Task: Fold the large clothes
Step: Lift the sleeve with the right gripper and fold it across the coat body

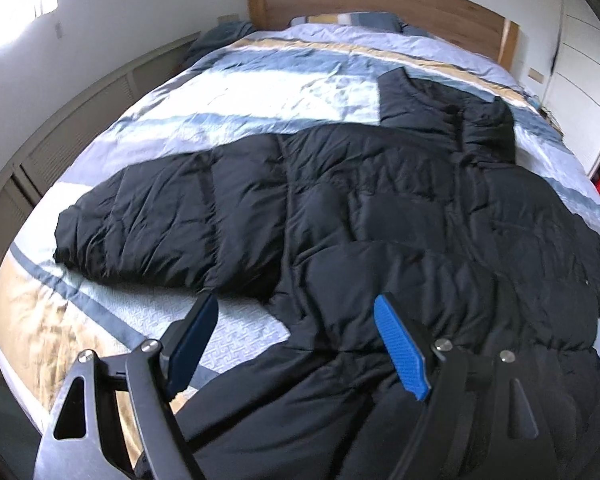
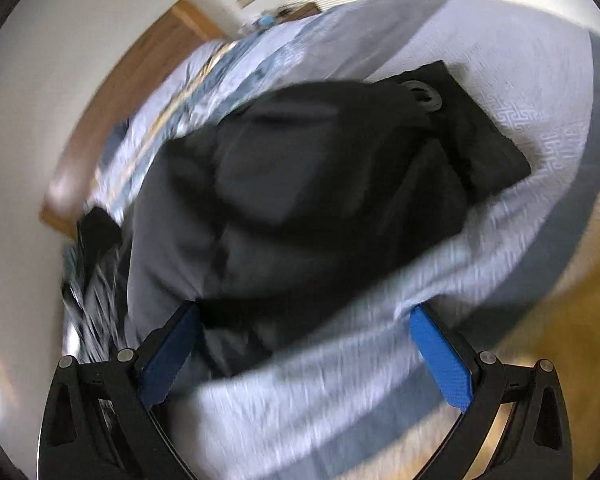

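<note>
Nylon on the black puffer jacket (image 1: 340, 208) looks slippery and lofty, so both spread-apart, empty claws, left claw (image 1: 296, 340) and right claw (image 2: 304, 344), should pinch deep at the near hem.

Blown-out window glare (image 1: 16, 4) top left; right wrist view motion-blurred; fisheye edges warped.

Black puffer jacket (image 1: 380, 208) spread flat on striped bedspread (image 1: 228, 92), one sleeve (image 1: 148, 224) extended left, collar toward wooden headboard (image 1: 380, 0), left gripper (image 1: 296, 312) above jacket's near part, blue-padded fingers (image 1: 400, 348) apart, gripping nothing
</note>
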The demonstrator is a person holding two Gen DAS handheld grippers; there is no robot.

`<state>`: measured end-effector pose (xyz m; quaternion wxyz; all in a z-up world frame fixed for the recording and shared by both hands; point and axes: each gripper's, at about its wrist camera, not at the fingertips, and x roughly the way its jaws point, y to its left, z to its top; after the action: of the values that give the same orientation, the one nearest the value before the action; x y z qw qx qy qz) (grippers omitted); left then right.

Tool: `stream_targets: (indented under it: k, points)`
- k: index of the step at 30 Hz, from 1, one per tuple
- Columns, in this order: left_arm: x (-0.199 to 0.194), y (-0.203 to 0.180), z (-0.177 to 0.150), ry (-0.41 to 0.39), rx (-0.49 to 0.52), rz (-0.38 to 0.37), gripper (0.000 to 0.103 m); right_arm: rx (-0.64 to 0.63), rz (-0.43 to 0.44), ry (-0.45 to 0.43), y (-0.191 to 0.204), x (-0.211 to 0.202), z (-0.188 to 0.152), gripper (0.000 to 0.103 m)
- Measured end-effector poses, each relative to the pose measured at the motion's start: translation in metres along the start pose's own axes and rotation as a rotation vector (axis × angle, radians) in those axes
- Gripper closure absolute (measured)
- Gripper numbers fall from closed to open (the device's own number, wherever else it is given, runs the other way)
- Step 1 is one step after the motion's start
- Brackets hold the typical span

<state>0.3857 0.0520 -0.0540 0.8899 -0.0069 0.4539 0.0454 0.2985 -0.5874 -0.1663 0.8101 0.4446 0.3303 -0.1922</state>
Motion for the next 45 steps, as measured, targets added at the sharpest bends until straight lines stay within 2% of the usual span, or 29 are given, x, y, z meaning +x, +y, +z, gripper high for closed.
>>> stream_targets:
  k: [6,8,10,11,12,13,15,18,25,31,36,39,45]
  points:
    - [0.002,0.020,0.004,-0.008,-0.029,0.038,0.023,0.093,0.062,-0.062,-0.017,0.000,0.021,0.001]
    - [0.000,0.026,0.007,-0.010,-0.045,0.040,0.023,0.108,0.062,-0.067,-0.017,0.002,0.026,0.006]
    - [-0.002,0.031,0.008,-0.014,-0.058,0.039,0.023,0.129,0.071,-0.073,-0.018,0.004,0.033,0.023]
    - [-0.004,0.033,0.008,-0.018,-0.061,0.040,0.023,0.140,0.075,-0.072,-0.018,0.003,0.034,0.044]
    - [-0.006,0.035,0.008,-0.022,-0.062,0.040,0.023,0.143,0.080,-0.070,-0.016,0.004,0.038,0.058]
    - [-0.008,0.036,0.008,-0.025,-0.063,0.040,0.023,0.133,0.078,-0.073,-0.011,0.001,0.039,0.062]
    - [-0.012,0.040,0.007,-0.031,-0.069,0.031,0.023,0.094,0.070,-0.079,0.001,-0.006,0.042,0.077]
    - [-0.022,0.049,0.005,-0.041,-0.096,0.008,0.023,0.024,0.088,-0.086,0.026,-0.022,0.043,0.085]
    - [-0.046,0.079,-0.005,-0.069,-0.154,-0.030,0.023,-0.174,0.163,-0.104,0.106,-0.071,0.033,0.090]
    - [-0.071,0.105,-0.017,-0.105,-0.196,-0.052,0.023,-0.369,0.237,-0.088,0.183,-0.108,-0.001,0.092]
    - [-0.092,0.121,-0.027,-0.139,-0.196,-0.067,0.023,-0.536,0.290,-0.038,0.241,-0.125,-0.049,0.093]
    - [-0.102,0.129,-0.030,-0.154,-0.187,-0.061,0.023,-0.617,0.303,-0.007,0.263,-0.130,-0.084,0.093]
    - [-0.121,0.142,-0.035,-0.160,-0.198,-0.079,0.023,-0.724,0.289,0.091,0.264,-0.119,-0.153,0.093]
